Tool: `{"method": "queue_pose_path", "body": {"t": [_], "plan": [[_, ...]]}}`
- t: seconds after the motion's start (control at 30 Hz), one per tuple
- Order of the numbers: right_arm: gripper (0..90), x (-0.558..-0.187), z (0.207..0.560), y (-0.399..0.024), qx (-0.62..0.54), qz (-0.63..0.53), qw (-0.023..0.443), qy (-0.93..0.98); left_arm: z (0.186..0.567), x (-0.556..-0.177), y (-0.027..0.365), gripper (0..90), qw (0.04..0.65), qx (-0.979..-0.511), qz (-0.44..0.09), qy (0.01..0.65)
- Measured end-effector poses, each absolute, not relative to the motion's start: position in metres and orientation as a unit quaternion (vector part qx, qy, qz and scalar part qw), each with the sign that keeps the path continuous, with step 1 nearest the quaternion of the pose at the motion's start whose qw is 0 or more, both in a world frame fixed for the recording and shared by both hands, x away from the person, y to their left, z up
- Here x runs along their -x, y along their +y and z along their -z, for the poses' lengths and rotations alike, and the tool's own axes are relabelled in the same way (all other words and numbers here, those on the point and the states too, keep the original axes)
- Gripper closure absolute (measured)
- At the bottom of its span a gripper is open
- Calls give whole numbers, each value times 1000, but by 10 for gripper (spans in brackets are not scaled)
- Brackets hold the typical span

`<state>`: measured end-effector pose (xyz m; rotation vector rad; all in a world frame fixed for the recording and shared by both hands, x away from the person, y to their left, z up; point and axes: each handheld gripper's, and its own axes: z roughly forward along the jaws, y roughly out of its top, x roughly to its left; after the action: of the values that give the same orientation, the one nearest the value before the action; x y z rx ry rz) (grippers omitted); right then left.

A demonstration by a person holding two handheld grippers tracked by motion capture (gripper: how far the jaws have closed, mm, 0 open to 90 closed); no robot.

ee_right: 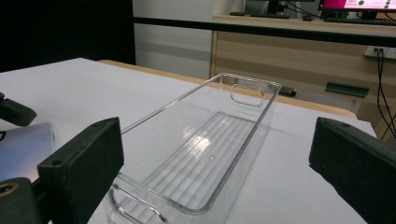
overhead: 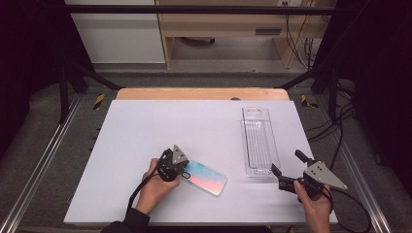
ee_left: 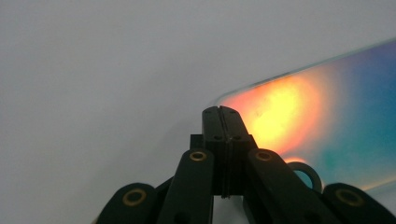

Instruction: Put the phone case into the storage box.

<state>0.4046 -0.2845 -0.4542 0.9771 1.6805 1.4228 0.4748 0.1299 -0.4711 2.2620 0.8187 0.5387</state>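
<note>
Tray (overhead: 259, 141) of clear plastic holds nothing; phone case (overhead: 206, 177) lies beside it.

High view looks down; gripper views sit low, sharing the table (overhead: 145, 126).

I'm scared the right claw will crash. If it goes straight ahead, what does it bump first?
Probably the clear plastic tray. The right claw stands open and points along the tray's length, whose near end sits between its jaws. How close is hard to judge.
</note>
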Motion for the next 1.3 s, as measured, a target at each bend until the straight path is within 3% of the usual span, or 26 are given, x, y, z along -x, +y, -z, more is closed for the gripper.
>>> {"method": "queue_pose_path", "body": {"t": [0.67, 0.83, 1.07, 1.17, 1.3], "plan": [[33, -405, 453, -285, -380, -552, 361, 649, 473, -471, 129, 900, 350, -865, -189, 306], [32, -403, 452, -283, -378, -552, 359, 651, 472, -469, 127, 900, 346, -863, -208, 305], [28, -397, 431, -264, -359, -547, 355, 668, 458, -460, 144, 900, 391, -825, -253, 321], [30, -395, 420, -246, -341, -541, 350, 685, 455, -453, 155, 767, 416, -798, -287, 328], [29, -392, 411, -226, -331, -534, 346, 697, 453, -445, 168, 514, 438, -763, -325, 346]]}}
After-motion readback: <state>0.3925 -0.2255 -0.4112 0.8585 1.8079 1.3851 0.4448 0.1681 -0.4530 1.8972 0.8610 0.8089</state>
